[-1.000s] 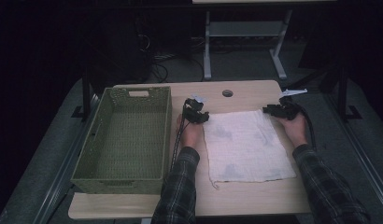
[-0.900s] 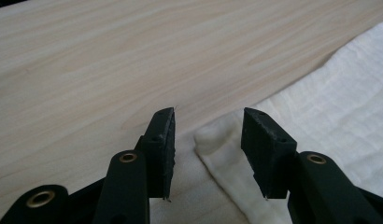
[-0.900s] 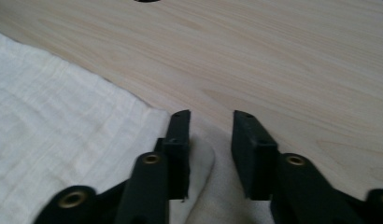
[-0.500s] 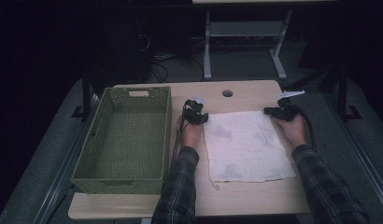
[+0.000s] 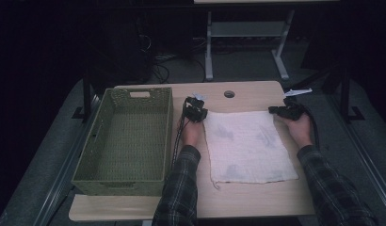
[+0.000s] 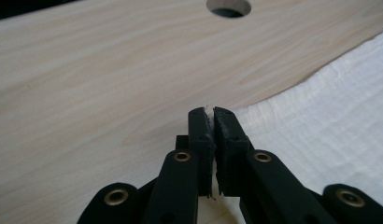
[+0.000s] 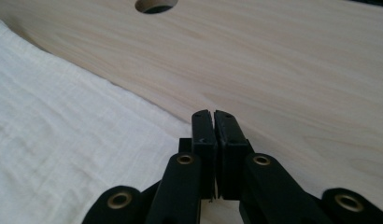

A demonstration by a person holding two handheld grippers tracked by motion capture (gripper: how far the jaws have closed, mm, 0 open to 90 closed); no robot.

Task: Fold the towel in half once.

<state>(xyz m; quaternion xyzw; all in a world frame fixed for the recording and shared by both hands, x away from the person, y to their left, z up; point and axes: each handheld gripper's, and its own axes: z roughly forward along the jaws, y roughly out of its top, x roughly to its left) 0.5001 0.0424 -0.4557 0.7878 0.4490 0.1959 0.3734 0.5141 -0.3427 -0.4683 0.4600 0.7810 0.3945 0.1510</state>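
White cloth flat on the bench, left claw pinching its far left corner — jaws just closed, right claw clamped on the opposite corner, basket left of both.

Basket left on table, cloth right of it, tools at cloth's far corners

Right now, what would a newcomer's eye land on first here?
The white crinkled cloth lies spread flat on the pale wooden table, right of centre. The left gripper and right gripper pinch its two far corners, jaws having just closed. An empty olive-green plastic mesh basket sits at the left.
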